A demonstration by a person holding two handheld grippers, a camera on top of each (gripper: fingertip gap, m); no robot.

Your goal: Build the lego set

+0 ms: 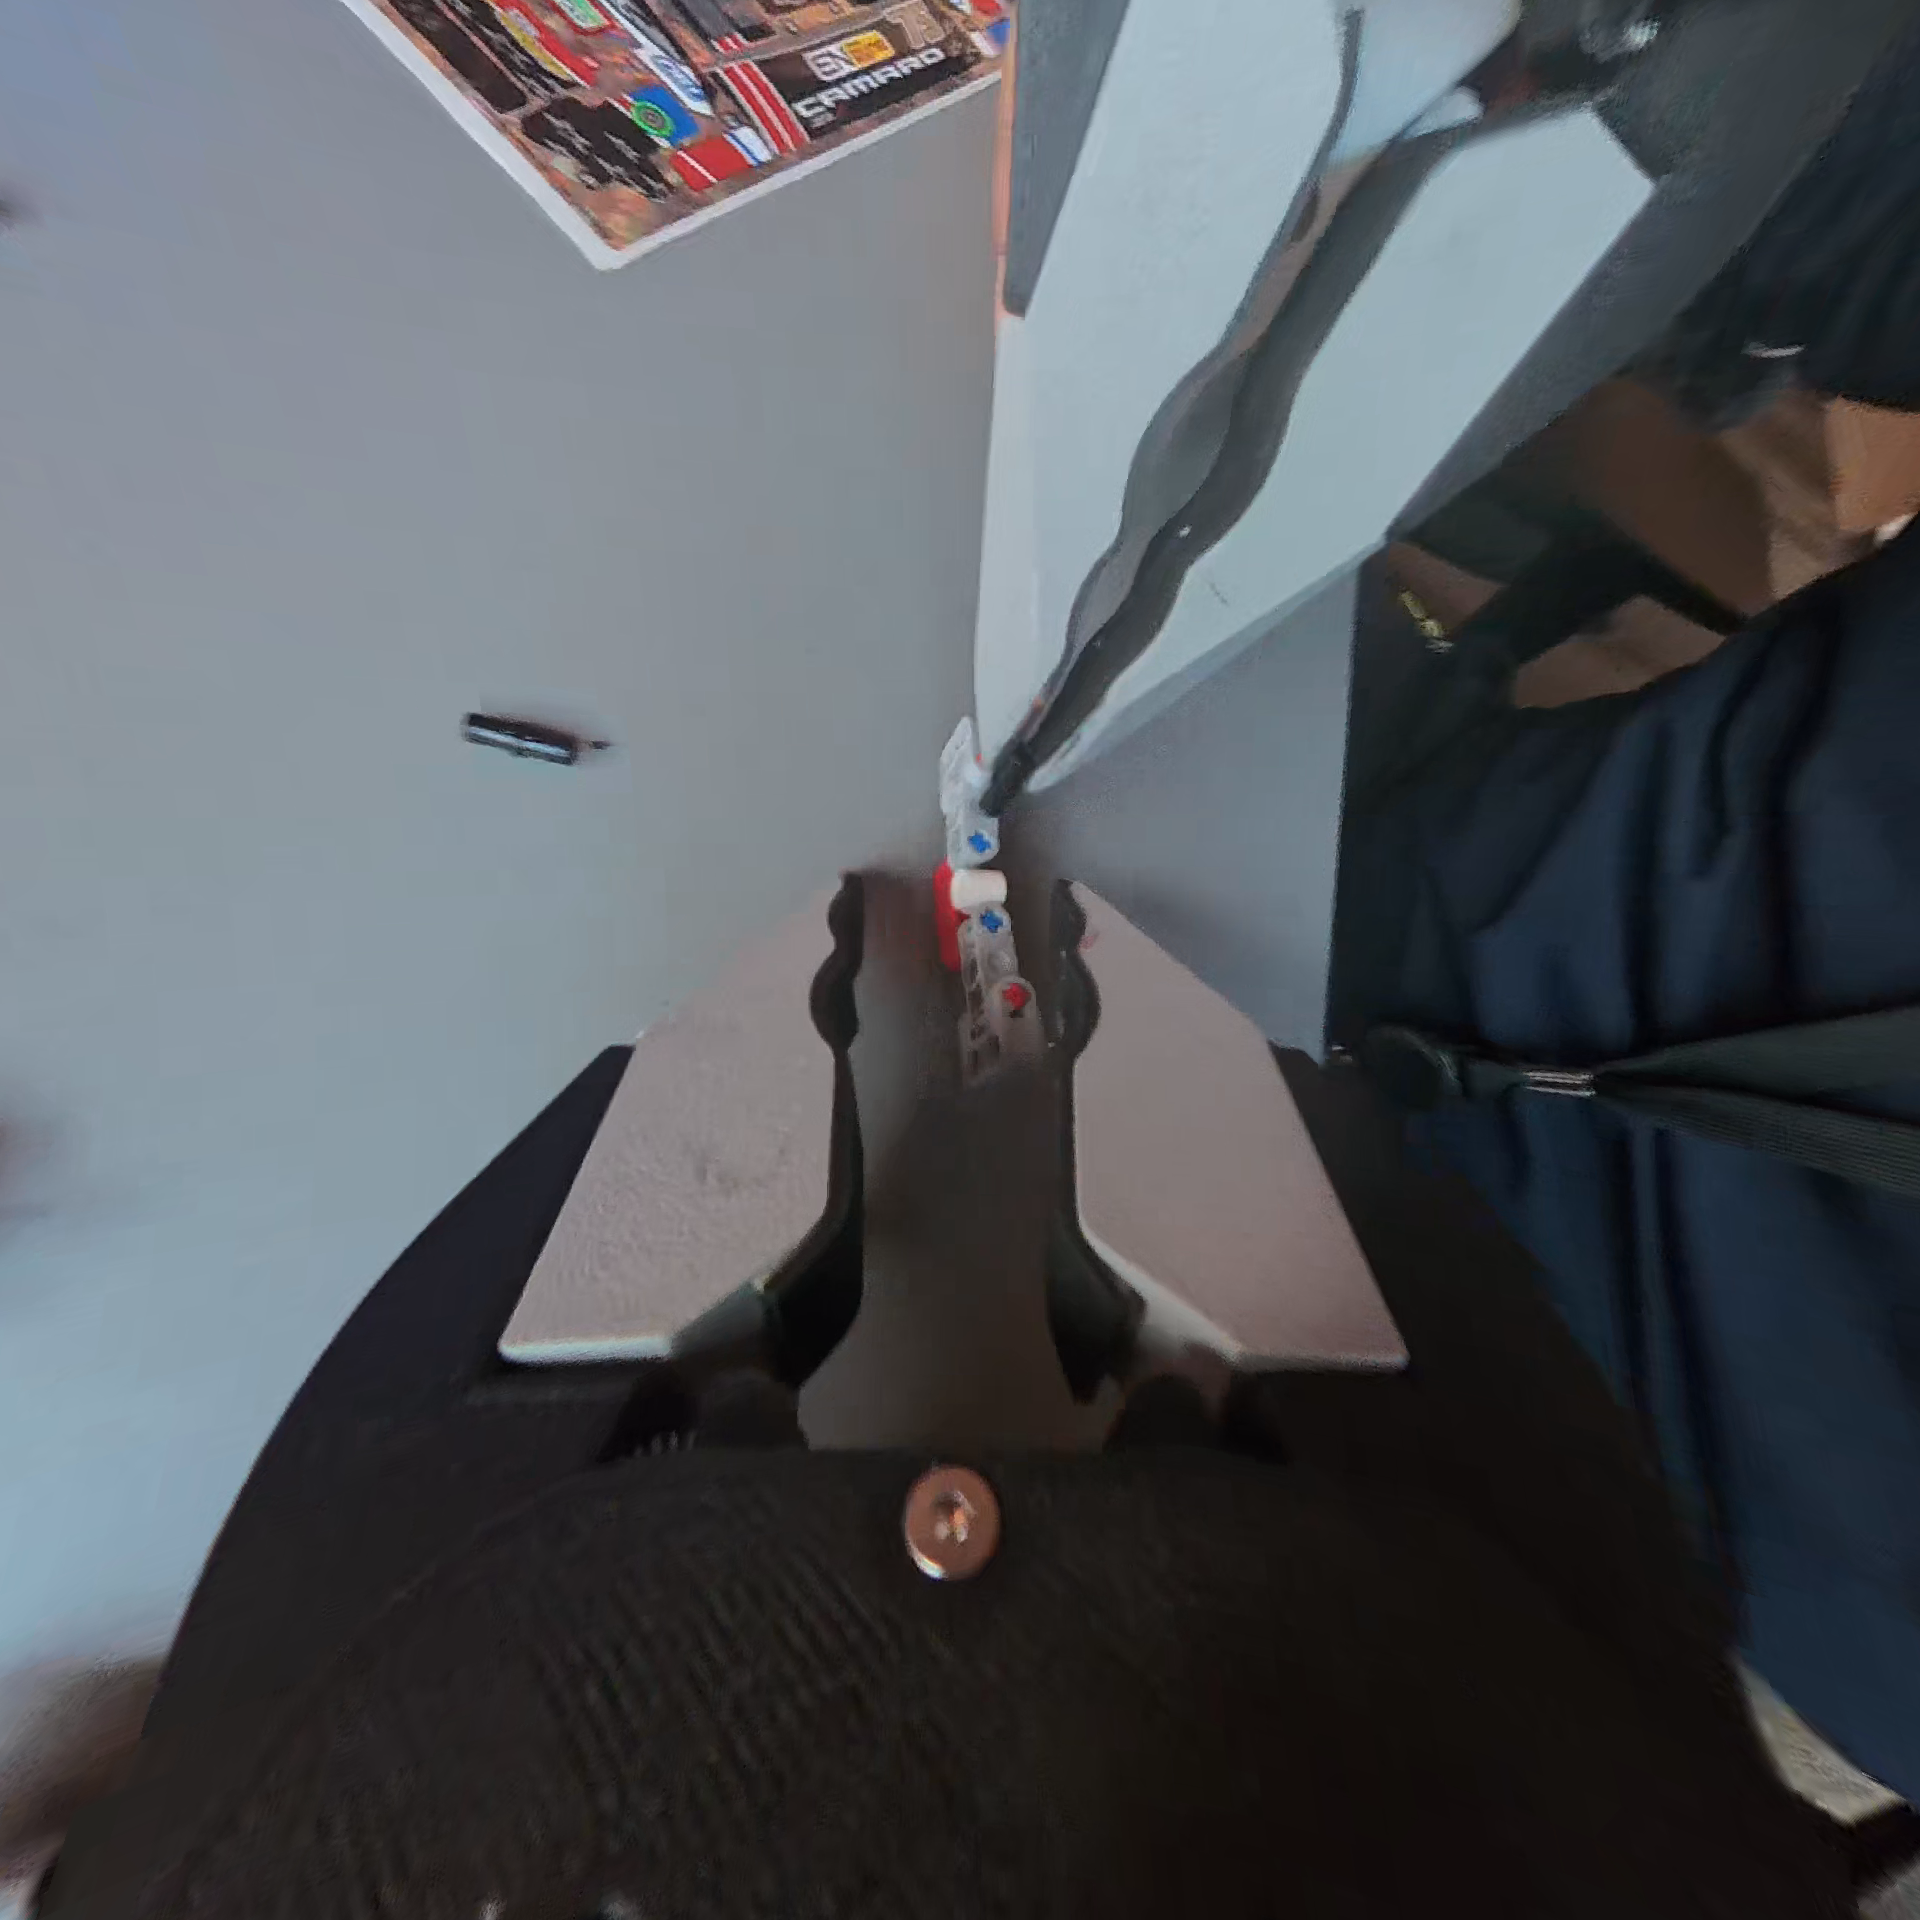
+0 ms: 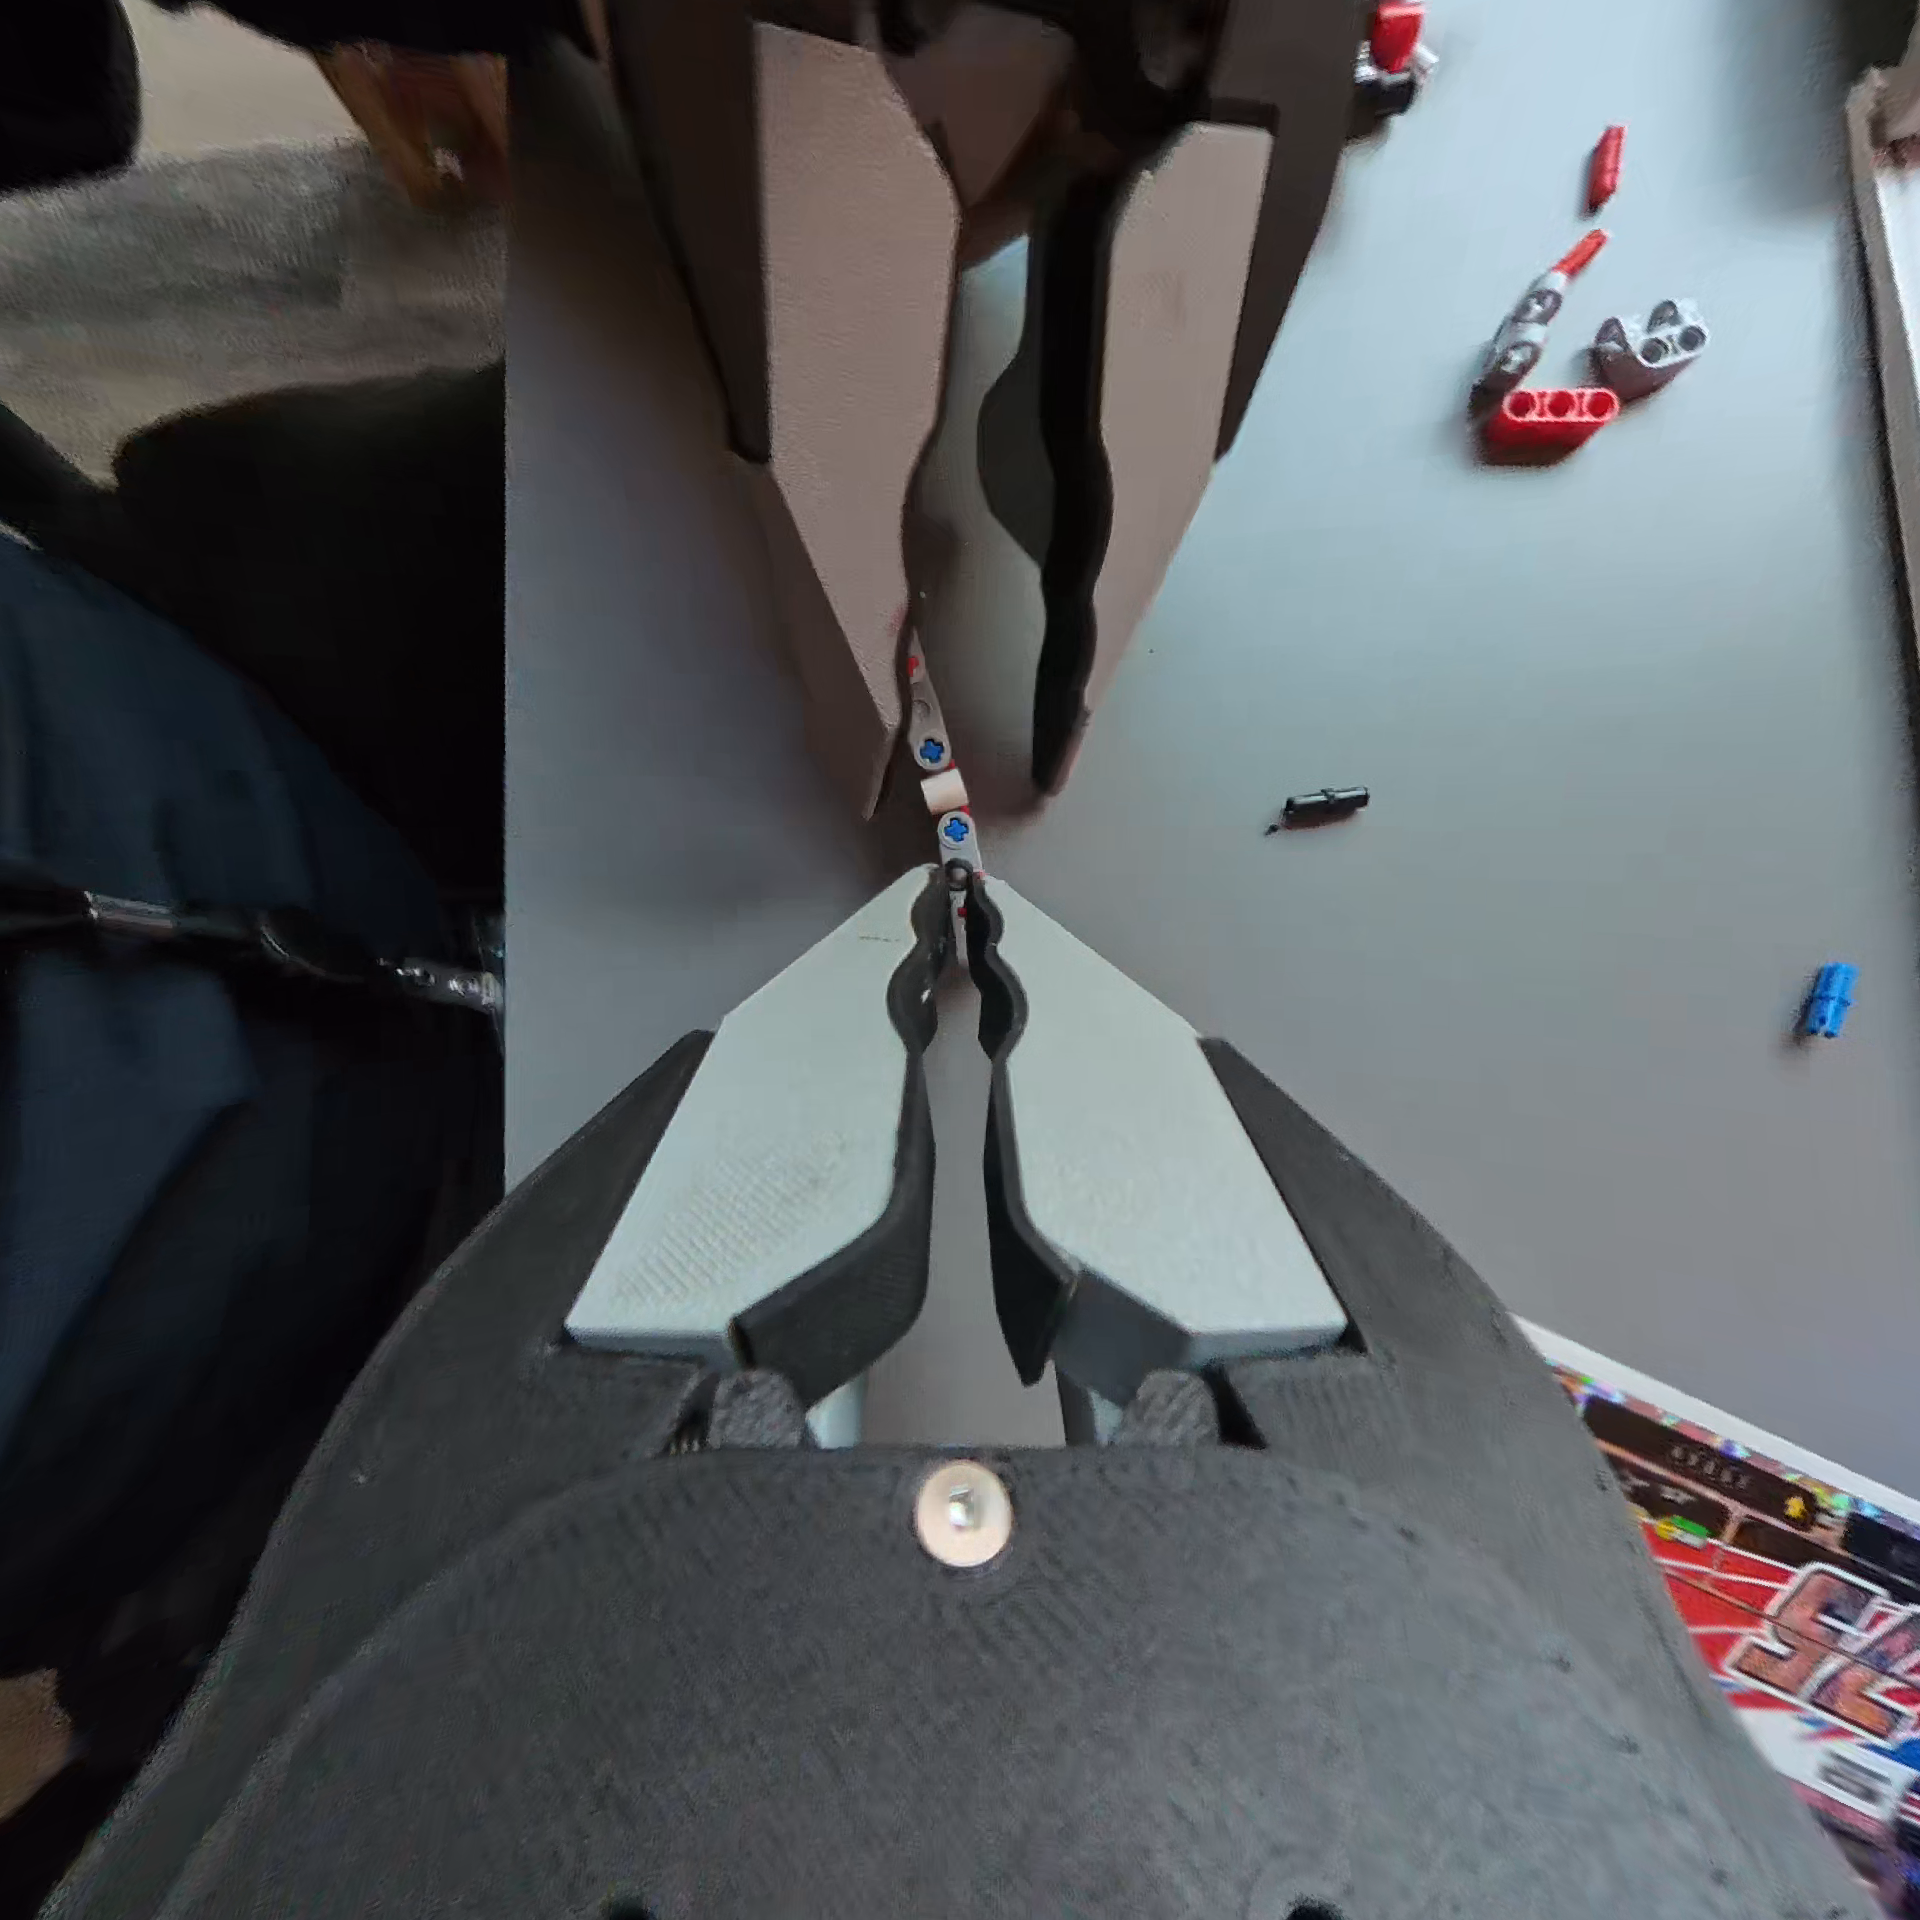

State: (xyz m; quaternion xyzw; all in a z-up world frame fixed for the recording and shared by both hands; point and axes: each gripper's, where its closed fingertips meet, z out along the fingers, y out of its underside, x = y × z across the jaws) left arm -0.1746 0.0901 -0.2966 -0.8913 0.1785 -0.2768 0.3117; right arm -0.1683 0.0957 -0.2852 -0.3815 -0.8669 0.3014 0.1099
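risk we note: right gripper (image 2: 958, 914) pinches the grey beam assembly (image 2: 940, 790); left gripper (image 1: 956, 966) gapes, so it could swing loose.

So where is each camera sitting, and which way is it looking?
Left wrist view: sits on the left gripper, looking along its open fingers at the small toy-brick piece above the grey table; dark blue clothing shows at right.
Right wrist view: sits on the right gripper, facing the other way, fingertips pinching that piece; the left gripper faces it.
Both share: the brick piece, the black pin, the table, the colourful printed sheet.
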